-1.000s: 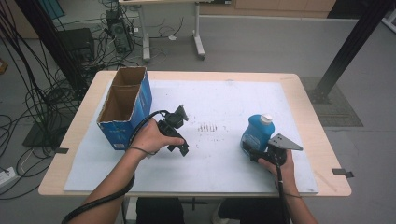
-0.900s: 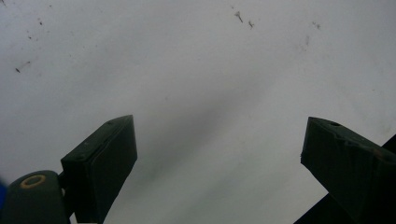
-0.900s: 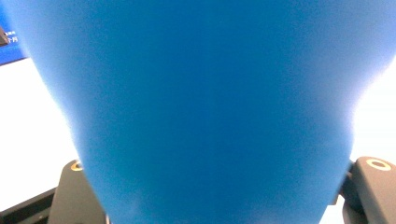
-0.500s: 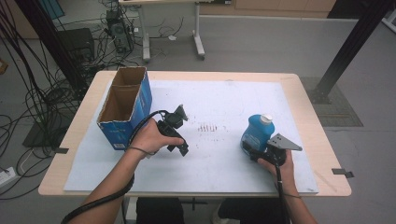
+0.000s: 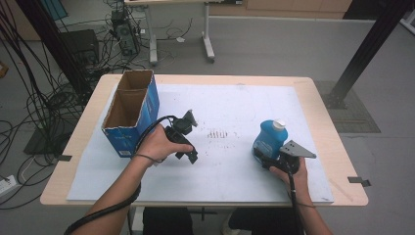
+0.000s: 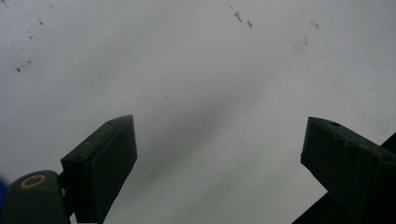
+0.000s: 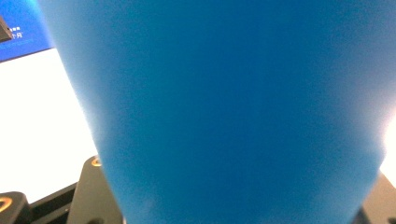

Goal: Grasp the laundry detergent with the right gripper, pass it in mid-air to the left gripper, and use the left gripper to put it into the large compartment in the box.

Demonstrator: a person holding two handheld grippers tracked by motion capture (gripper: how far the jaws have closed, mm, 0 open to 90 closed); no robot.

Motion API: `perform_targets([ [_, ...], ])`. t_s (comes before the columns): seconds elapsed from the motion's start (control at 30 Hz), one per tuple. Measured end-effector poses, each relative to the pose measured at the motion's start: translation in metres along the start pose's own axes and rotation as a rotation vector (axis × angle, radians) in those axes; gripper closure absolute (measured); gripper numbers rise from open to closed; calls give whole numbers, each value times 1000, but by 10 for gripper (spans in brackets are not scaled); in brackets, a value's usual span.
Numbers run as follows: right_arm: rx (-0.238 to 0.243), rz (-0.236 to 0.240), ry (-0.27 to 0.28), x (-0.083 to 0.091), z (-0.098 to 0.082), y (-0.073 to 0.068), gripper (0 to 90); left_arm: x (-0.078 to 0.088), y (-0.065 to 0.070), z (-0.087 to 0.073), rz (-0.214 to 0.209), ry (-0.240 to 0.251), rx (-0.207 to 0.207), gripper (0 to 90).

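Note:
A blue bottle with a white cap stands upright on the white sheet, at its right. My right gripper comes at its lower part from the near side. Its jaws have just been closing, and they are now shut on the bottle. In the right gripper view the blue bottle stands right in front of the camera, between the jaws. My left gripper rests low over the middle-left of the sheet. Its jaws stand wide open over bare sheet with nothing between them.
An open-topped blue cardboard box stands at the sheet's left, just beyond the left hand; a corner of the box appears in the right gripper view. Small dark marks dot the sheet's middle. Cables and desk legs lie on the floor beyond the wooden table.

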State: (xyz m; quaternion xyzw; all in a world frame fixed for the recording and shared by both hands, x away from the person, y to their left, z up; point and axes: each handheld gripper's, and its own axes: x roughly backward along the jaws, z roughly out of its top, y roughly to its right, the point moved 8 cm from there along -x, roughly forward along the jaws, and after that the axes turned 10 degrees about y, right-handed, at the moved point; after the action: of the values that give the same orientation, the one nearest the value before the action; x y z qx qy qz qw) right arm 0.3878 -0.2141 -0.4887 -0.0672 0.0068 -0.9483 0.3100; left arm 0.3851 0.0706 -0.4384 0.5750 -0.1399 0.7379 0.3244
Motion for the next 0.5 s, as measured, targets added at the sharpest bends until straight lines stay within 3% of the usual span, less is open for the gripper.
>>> perform_targets([
  [0.5, 5, -1, 3, 0, 0, 0, 390, -3, 1, 0, -2, -4, -2, 109],
])
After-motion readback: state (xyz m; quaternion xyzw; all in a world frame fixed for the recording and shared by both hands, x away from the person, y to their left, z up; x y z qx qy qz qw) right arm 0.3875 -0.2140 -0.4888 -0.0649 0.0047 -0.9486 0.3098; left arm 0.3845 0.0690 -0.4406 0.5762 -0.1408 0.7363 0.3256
